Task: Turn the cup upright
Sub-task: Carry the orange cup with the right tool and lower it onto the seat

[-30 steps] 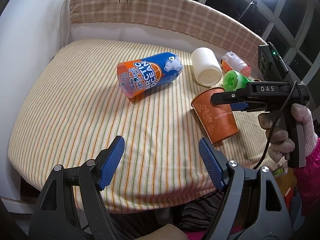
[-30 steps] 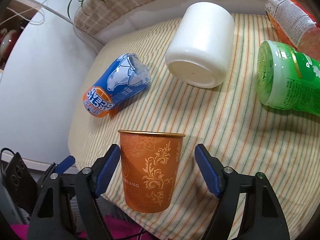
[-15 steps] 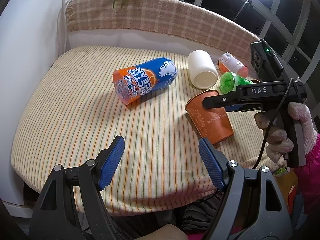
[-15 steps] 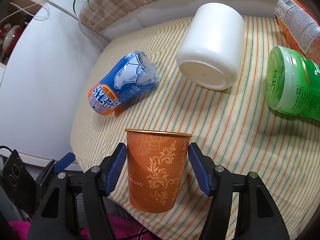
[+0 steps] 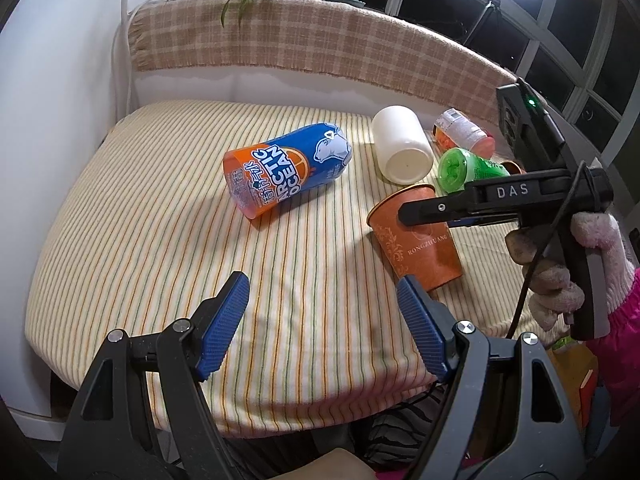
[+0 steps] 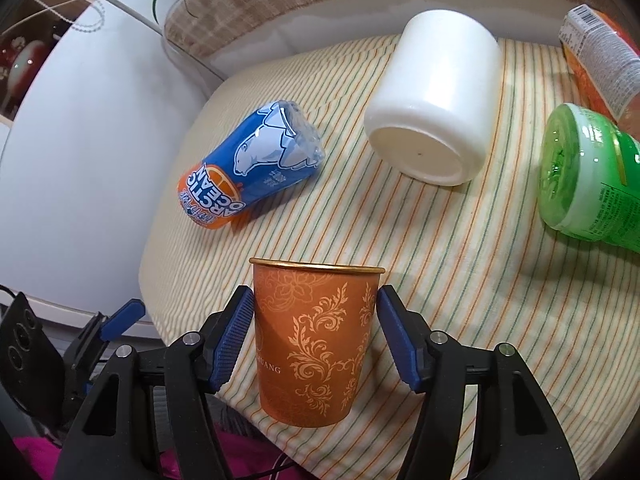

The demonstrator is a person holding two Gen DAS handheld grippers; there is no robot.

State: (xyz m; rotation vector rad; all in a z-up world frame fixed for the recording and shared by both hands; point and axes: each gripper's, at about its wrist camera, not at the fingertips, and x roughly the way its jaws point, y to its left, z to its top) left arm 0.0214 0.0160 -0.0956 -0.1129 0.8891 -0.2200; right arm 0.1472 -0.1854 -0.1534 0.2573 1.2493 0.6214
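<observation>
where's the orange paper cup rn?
Orange paper cup sits between the right claw fingers, near the striped table's front right, in front of the white cup.

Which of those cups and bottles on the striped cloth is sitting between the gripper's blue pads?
The orange paper cup with gold scrollwork, between the right gripper. The blue-and-orange cup and white cup lie apart.

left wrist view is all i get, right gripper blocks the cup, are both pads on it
Observer: Yes. In the right wrist view both pads of the right gripper sit against the cup, one on each side, below the rim.
Operator: is it getting crushed
Observer: No dent shows. The wall between the pads looks smooth and the rim reads as an even line.
</observation>
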